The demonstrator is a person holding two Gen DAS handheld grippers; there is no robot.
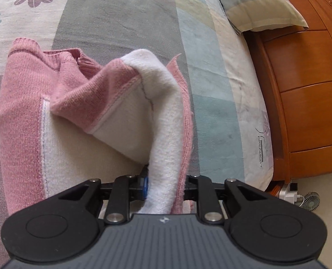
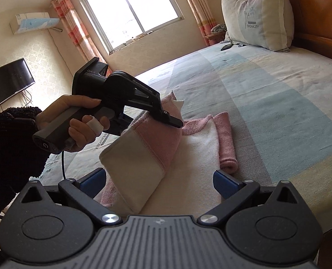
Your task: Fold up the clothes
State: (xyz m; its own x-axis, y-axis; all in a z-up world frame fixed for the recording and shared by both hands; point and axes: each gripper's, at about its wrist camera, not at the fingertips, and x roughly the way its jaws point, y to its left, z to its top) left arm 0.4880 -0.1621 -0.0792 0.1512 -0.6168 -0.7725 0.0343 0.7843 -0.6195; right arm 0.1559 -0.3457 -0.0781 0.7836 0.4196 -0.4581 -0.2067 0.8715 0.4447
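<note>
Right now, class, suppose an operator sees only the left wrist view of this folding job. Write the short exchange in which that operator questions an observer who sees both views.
Operator: Is my right gripper free?
Observer: Yes. Its jaws are open and hold nothing.
Operator: What is it facing?
Observer: The lifted cream-and-pink fold of the garment, which the left gripper pinches from above.
Operator: Anything beyond the bed?
Observer: A bright window on the far wall.

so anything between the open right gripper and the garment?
Nothing visible. The right gripper is open with the pink-and-white garment directly ahead on the bed. The left gripper already pinches a lifted fold, off to the left side.
</note>
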